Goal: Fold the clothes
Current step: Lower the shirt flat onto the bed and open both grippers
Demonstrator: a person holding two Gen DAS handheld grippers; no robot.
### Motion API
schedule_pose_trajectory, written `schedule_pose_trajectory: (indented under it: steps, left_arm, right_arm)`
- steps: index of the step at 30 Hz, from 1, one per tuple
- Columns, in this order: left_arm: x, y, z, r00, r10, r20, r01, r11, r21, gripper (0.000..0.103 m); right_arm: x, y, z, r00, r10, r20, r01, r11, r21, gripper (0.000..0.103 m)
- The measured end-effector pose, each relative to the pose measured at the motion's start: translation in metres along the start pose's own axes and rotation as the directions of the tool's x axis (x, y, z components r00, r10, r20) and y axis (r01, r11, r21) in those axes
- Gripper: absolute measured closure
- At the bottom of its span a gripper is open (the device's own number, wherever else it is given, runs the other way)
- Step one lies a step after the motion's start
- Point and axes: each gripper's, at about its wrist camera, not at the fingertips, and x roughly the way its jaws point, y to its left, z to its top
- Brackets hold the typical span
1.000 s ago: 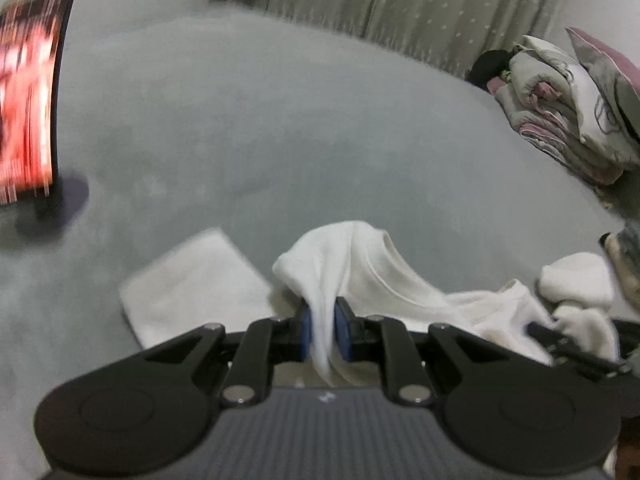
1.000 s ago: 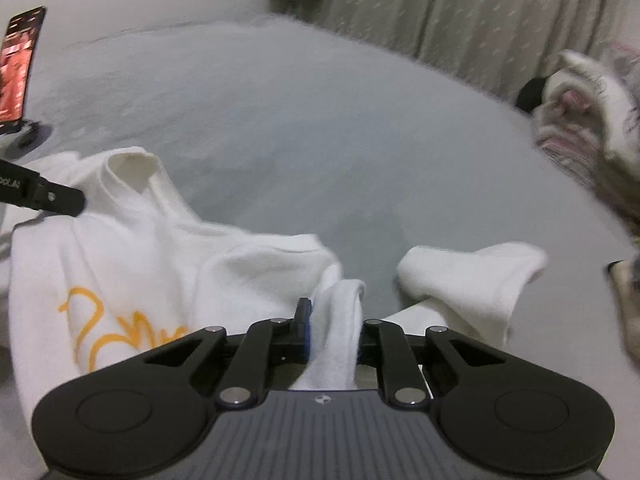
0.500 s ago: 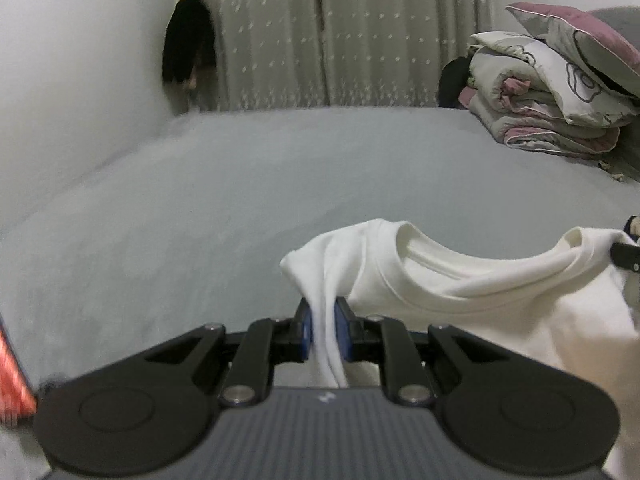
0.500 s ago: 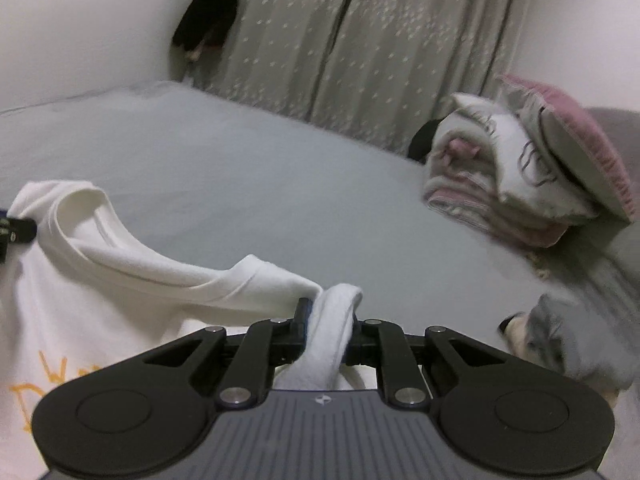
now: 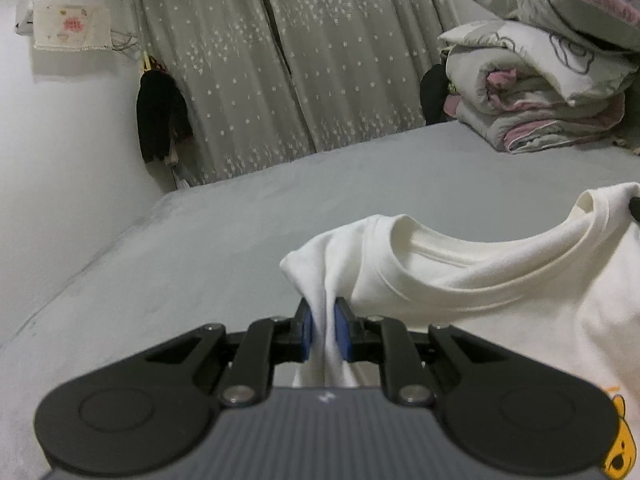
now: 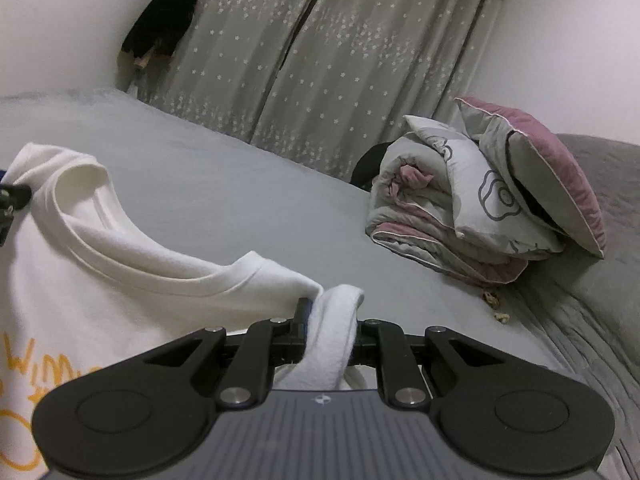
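Surface: a wide grey bed (image 5: 248,240) fills both views, smooth and bare across its middle.
Room: star-dotted grey curtains (image 5: 320,60) hang behind the bed; a dark garment (image 5: 160,120) hangs in the corner beside them; folded bedding (image 6: 460,216) with a pink-backed pillow (image 6: 552,168) is stacked at the bed's far right.
T-shirt: the white T-shirt (image 5: 460,280) is held up above the bed, stretched between the two grippers, collar sagging between them.
Left gripper (image 5: 325,328): jaws nearly closed, blue pads pinching a bunched shoulder of the shirt.
Right gripper (image 6: 328,326): jaws nearly closed on a thick fold at the other shoulder; its right pad is covered by cloth.
Hidden: the shirt's lower part is cut off; the yellow print (image 6: 24,372) is only partly readable.
Left view only: a cloth-draped wall unit (image 5: 68,24) and a yellow cartoon figure (image 5: 622,452) on the shirt.
Right view only: a grey blanket (image 6: 592,288) at the bed's right edge.
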Motion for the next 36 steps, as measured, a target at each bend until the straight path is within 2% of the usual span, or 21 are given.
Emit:
schedule_pose_trajectory:
  steps: [5, 9, 15, 19, 21, 22, 24, 28, 36]
  left_arm:
    - [0.042, -0.014, -0.009, 0.999, 0.006, -0.045, -0.006, 1.0, -0.005, 0.09]
    - [0.07, -0.021, -0.028, 0.996, 0.011, -0.091, -0.011, 1.0, -0.002, 0.09]
    - [0.088, -0.031, -0.05, 0.991, 0.032, -0.129, -0.032, 0.999, 0.002, 0.087]
    - [0.082, -0.032, -0.05, 0.992, 0.037, -0.123, -0.037, 0.999, 0.001, 0.08]
    - [0.077, -0.028, -0.048, 0.991, 0.029, -0.132, -0.033, 0.999, -0.024, 0.075]
    - [0.073, -0.026, -0.048, 0.99, 0.025, -0.137, -0.031, 0.999, -0.037, 0.067]
    - [0.062, -0.021, -0.049, 0.99, 0.012, -0.142, -0.02, 0.998, -0.058, 0.058]
    - [0.042, -0.013, -0.055, 0.986, -0.013, -0.169, -0.002, 0.996, -0.087, 0.05]
    - [-0.009, 0.01, -0.083, 0.975, -0.069, -0.212, 0.037, 0.988, -0.149, 0.044]
  right_arm:
    - [0.033, 0.019, -0.012, 1.0, -0.017, -0.011, 0.016, 0.999, -0.049, 0.088]
    - [0.054, 0.031, -0.023, 0.999, -0.008, -0.041, 0.005, 0.997, -0.079, 0.088]
    - [0.074, 0.044, -0.039, 0.995, -0.005, -0.1, -0.006, 0.995, -0.102, 0.088]
    - [0.077, 0.048, -0.045, 0.992, -0.021, -0.121, 0.008, 0.994, -0.108, 0.086]
    - [0.072, 0.047, -0.044, 0.992, -0.026, -0.122, 0.013, 0.994, -0.105, 0.074]
    - [0.068, 0.046, -0.043, 0.992, -0.026, -0.123, 0.013, 0.995, -0.103, 0.071]
    - [0.06, 0.043, -0.042, 0.991, -0.016, -0.129, 0.003, 0.995, -0.099, 0.064]
    - [0.04, 0.036, -0.042, 0.99, -0.001, -0.143, -0.012, 0.996, -0.089, 0.059]
    - [-0.004, 0.016, -0.052, 0.984, 0.043, -0.175, -0.047, 0.999, -0.018, 0.053]
